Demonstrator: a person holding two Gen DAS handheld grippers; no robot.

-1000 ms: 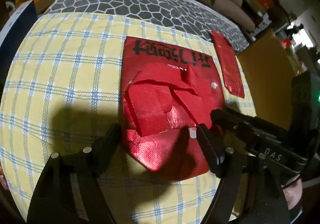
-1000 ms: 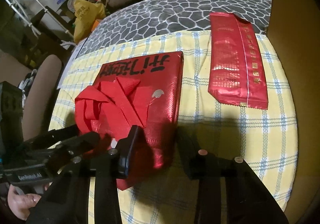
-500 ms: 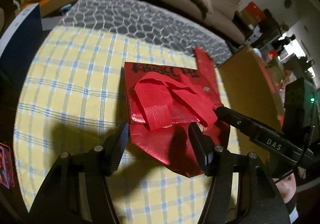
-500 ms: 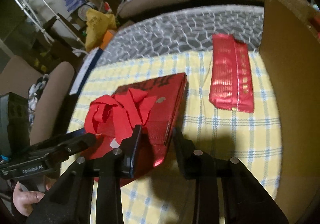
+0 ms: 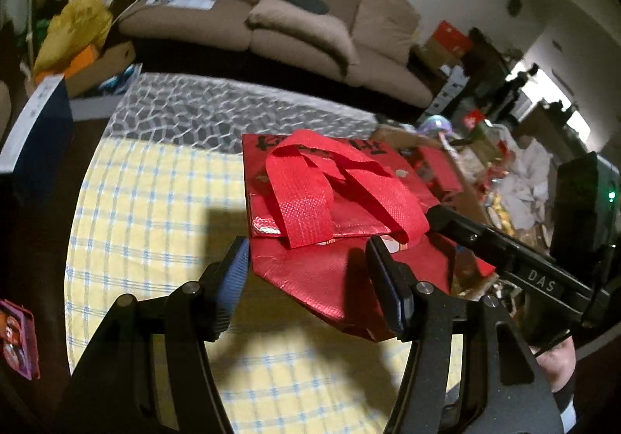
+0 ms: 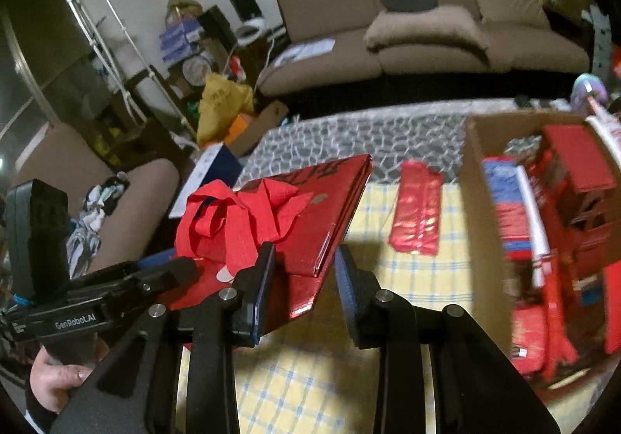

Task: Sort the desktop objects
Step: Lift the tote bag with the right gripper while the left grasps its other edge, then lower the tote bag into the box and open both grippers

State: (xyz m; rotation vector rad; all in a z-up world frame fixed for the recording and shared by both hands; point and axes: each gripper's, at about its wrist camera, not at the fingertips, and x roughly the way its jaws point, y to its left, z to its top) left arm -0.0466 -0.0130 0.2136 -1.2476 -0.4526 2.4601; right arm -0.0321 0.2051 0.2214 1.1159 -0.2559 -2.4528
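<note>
The folded red tote bag [image 5: 341, 224] is in the air above the yellow checked tablecloth [image 5: 147, 209], held from both sides. The left gripper [image 5: 306, 259] has its jaws half spread, pressing on the bag's near pointed corner. The right gripper [image 6: 304, 261] pinches the bag's right edge with narrow jaws. The bag's long axis runs away from the grippers toward the brown sofa [image 6: 427, 34], with the handles [image 6: 240, 216] lying on top. A cardboard box [image 6: 477, 177] stands to the right.
</note>
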